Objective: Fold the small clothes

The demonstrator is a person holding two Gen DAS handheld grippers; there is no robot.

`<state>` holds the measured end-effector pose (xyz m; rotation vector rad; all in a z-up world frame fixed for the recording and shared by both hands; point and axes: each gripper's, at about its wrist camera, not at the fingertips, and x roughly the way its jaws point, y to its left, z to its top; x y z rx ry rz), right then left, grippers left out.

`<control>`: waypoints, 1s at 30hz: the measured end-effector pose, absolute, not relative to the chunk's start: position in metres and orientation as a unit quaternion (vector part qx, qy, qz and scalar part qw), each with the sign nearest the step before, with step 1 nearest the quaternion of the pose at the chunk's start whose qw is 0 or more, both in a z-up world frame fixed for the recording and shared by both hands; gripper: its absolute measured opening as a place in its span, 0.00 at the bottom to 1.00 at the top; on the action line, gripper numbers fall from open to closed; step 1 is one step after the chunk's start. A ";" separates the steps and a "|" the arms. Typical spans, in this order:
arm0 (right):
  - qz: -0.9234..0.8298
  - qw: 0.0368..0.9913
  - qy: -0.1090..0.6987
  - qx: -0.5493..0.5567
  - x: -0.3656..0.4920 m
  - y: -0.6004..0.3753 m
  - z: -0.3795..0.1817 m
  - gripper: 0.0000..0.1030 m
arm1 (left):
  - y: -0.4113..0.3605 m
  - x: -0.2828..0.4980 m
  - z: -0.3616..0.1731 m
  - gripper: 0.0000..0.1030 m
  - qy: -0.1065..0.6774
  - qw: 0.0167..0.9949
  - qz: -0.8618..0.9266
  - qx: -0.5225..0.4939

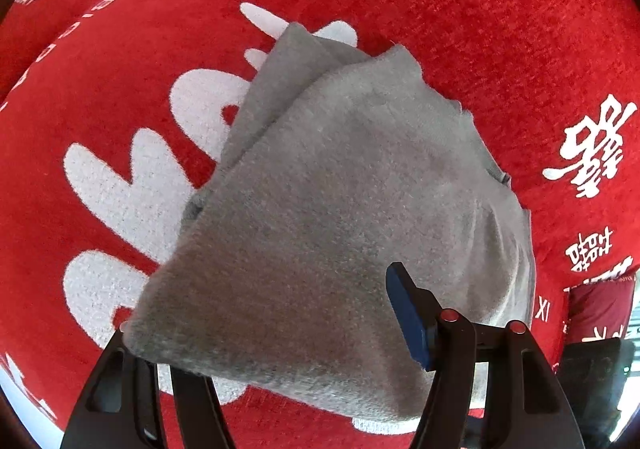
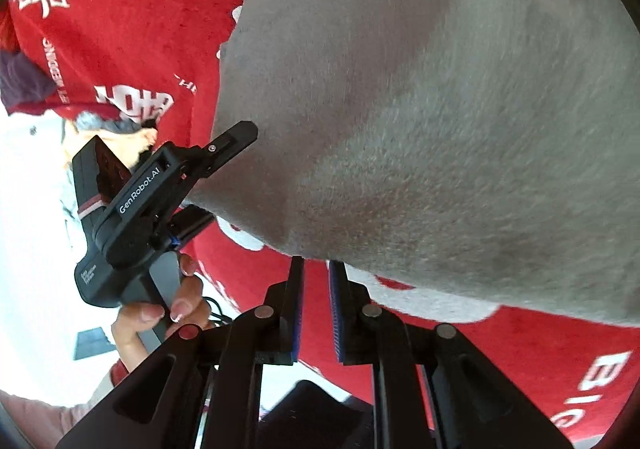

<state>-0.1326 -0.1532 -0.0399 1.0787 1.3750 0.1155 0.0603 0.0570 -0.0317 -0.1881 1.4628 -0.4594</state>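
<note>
A grey knitted garment (image 1: 344,209) lies folded on a red blanket with white lettering (image 1: 440,9). In the left wrist view my left gripper (image 1: 260,309) is open wide: its right finger with the blue pad (image 1: 408,317) rests on top of the cloth, and the near edge of the cloth drapes over the left finger. In the right wrist view the grey garment (image 2: 440,109) fills the upper right. My right gripper (image 2: 316,273) stands at the cloth's near edge with its pads (image 2: 297,309) a narrow gap apart and nothing between them. My left gripper (image 2: 224,177) shows there too, straddling the cloth's left edge.
The red blanket (image 2: 128,29) covers the whole work surface. A dark purple cloth (image 2: 20,81) and a small heap of grey and orange fabric (image 2: 112,129) lie at the blanket's far left edge. A person's hand (image 2: 168,305) holds the left gripper's handle.
</note>
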 end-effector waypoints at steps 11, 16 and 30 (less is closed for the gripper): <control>0.041 0.665 0.606 0.436 -0.125 -0.167 -0.009 0.36 | 0.062 0.065 -0.025 0.42 0.646 0.735 -0.202 -0.044; 0.032 0.676 0.602 0.424 -0.104 -0.177 0.000 0.40 | 0.062 0.064 -0.022 0.15 0.631 0.744 -0.219 -0.023; 0.112 0.658 0.658 0.348 0.034 -0.167 0.009 0.73 | 0.019 0.002 0.014 0.14 0.442 0.801 -0.321 0.243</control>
